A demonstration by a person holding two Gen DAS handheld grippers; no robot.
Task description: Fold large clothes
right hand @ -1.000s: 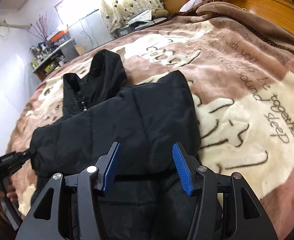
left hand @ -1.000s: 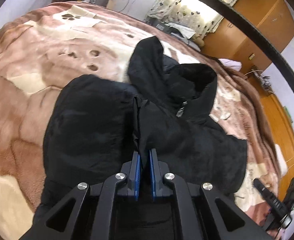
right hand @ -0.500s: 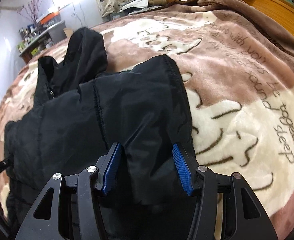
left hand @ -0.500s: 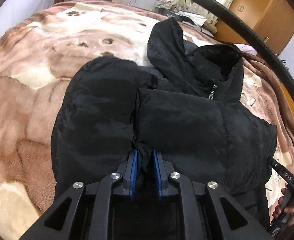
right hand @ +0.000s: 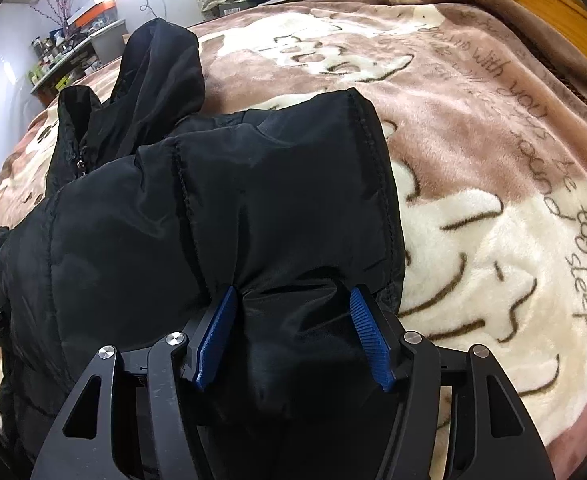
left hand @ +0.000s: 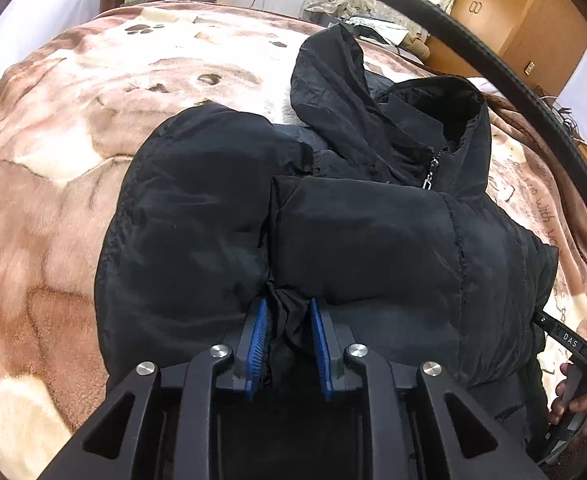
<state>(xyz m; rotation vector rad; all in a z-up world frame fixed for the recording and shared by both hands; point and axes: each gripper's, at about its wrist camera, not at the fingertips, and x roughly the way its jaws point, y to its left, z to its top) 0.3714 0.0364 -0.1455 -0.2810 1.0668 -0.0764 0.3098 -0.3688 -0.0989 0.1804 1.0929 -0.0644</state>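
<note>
Between the blue pads of the left gripper, at six o'clock in its own view, a thin pinch of black cloth stands up; the jaws are opening and the pads no longer press on it. That cloth belongs to the black jacket, which lies folded on the blanket, its two padded halves meeting at a seam running toward twelve o'clock from the gripper. Past the halves, toward one o'clock, the hood and the collar with its zipper pull lie bunched. At four o'clock a hand grips the handle of the other tool.

In the right wrist view the right gripper sits at six o'clock with its jaws wide and opening; a puffy fold of the jacket fills the gap, touching the left pad, while the right pad stands just clear of it. The jacket's folded edge runs toward one o'clock, and the hood lies at eleven o'clock. The blanket, brown and cream with written words, spreads from one to four o'clock. A cluttered shelf stands at ten o'clock by the wall.
</note>
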